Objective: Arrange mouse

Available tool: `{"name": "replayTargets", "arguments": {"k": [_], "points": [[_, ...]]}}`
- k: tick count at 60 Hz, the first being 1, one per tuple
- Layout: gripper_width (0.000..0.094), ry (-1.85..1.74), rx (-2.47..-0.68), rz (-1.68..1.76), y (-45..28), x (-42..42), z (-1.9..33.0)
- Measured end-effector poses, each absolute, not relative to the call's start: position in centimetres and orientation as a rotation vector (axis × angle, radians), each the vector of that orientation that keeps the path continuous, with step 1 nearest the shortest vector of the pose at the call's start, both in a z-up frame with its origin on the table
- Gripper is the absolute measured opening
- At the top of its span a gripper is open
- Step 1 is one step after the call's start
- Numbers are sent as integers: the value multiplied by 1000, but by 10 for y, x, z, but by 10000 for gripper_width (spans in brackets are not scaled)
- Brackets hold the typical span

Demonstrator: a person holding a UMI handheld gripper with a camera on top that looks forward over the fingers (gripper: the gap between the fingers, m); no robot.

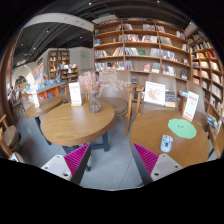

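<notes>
Looking forward along its two fingers, the hand-held two-finger gripper [112, 160] stands open, its magenta pads [76, 157] set well apart with only grey floor showing between them and nothing held. Ahead of the left finger sits a round wooden table [72, 124] carrying a glass vase of pale dried flowers [94, 96] and an upright white sign card [75, 93]. Ahead of the right finger is a second round wooden table [168, 137], and on it lie a circular green mat [182, 128] and, nearer the gripper, a small light-coloured computer mouse [166, 144] resting just beside the mat's near edge, apart from the fingers and a little beyond the right fingertip. A wooden chair [134, 103] stands between the two tables, further back. Upright display boards [155, 93] stand at the far side of the right table. Tall wooden bookshelves filled with books [140, 45] line the back wall, and another run of shelves [208, 70] continues along the right side of the room.
</notes>
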State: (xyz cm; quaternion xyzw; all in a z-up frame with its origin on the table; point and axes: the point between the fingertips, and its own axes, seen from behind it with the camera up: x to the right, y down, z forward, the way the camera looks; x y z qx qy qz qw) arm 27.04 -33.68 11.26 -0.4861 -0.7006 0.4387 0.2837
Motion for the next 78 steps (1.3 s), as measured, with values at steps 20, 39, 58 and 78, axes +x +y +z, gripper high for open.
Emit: {"name": "replayTargets", "arguments": {"k": [20,39,58,78], "points": [[855,-1774,-1440,1047,-235,228,93],[855,-1675,-1574,921,-142,198,60],[857,-1670,-1626,864,-121,174,25],[850,-1661,-1671,833,-123,123,0]]}}
